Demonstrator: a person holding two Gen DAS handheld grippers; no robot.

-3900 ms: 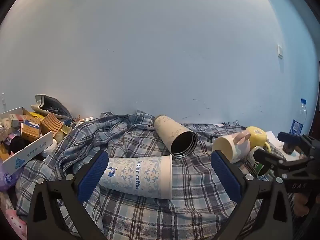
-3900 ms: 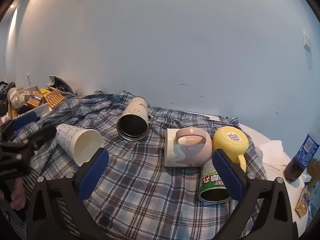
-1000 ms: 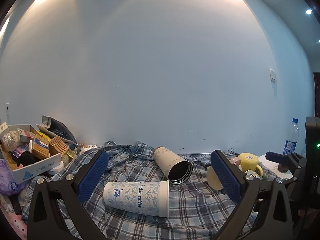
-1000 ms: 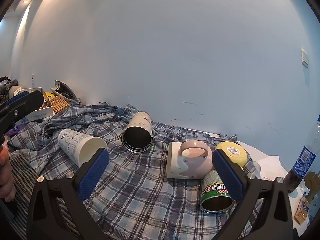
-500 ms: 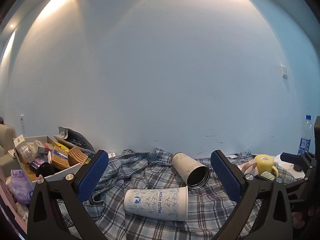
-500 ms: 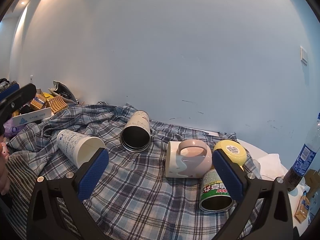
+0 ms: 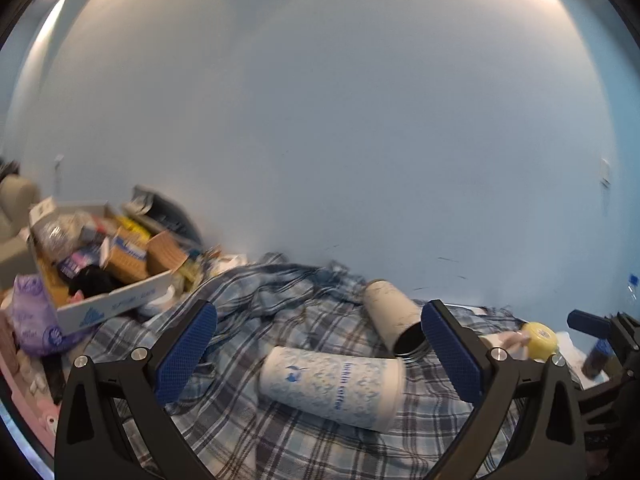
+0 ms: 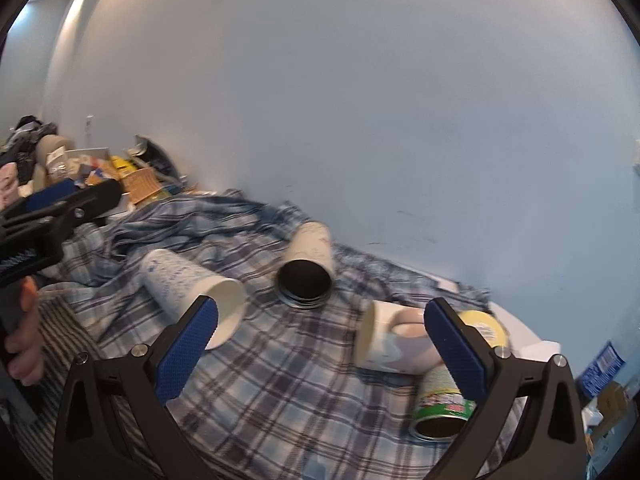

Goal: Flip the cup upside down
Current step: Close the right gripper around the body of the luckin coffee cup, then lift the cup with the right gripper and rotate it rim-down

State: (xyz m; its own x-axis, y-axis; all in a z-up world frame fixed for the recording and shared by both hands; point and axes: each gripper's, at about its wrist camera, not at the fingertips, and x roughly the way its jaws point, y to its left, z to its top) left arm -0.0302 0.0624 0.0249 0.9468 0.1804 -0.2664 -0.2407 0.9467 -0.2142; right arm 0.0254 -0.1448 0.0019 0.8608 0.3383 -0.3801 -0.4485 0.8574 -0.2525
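A white paper coffee cup with blue print lies on its side on the plaid cloth, mouth to the right. It also shows in the right wrist view. My left gripper is open and empty, held in front of and above the cup. My right gripper is open and empty, above the cloth. A cream tumbler lies on its side, mouth toward me. A white mug with a pink handle, a yellow mug and a green can lie at the right.
A cardboard box full of packets stands at the left, with a purple pack before it. A plastic bottle stands off the cloth at the right. The blue wall runs close behind.
Both views are blurred by motion. The left gripper has swung left, so the paper cup sits further right between its fingers. The right gripper has tilted and shifted right.
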